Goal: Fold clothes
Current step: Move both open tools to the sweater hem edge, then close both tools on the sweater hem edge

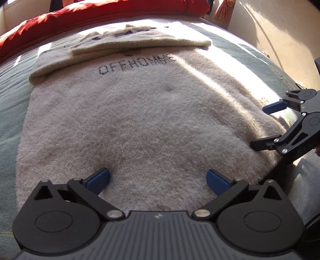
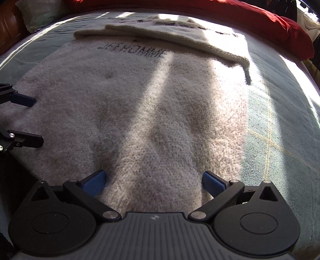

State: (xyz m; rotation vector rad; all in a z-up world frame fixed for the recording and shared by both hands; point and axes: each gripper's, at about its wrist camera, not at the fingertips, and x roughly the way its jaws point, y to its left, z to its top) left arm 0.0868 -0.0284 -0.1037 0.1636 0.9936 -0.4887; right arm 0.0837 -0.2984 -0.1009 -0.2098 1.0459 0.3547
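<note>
both claws sit low over the near hem of a fuzzy beige sweater (image 1: pixel 130 124), and both are spread wide with nothing pinched. left claw (image 1: pixel 158 181) shows its 2 blue pads apart over the hem, with bare knit between them. right claw (image 2: pixel 154 181) looks the same in its own view, released, pads over the hem near the sweater's right edge. from the left view the right claw also shows at the sweater's side edge, jaws apart.

the sweater lies flat on a pale green bedspread (image 1: pixel 12 104), with dark knitted lettering (image 1: pixel 138 65) across it further up. both sleeves (image 1: pixel 138 45) are already laid across the far part of the body, so the side folds look done. a red blanket (image 1: pixel 80 18) is bunched along the far side of the bed, clear of the sweater.

what seems left is the lengthwise fold: gripping the hem at 2 points and carrying it up over the sleeves, perhaps with 1 more fold after. neither claw has a hold yet, so that step has not begun.
</note>
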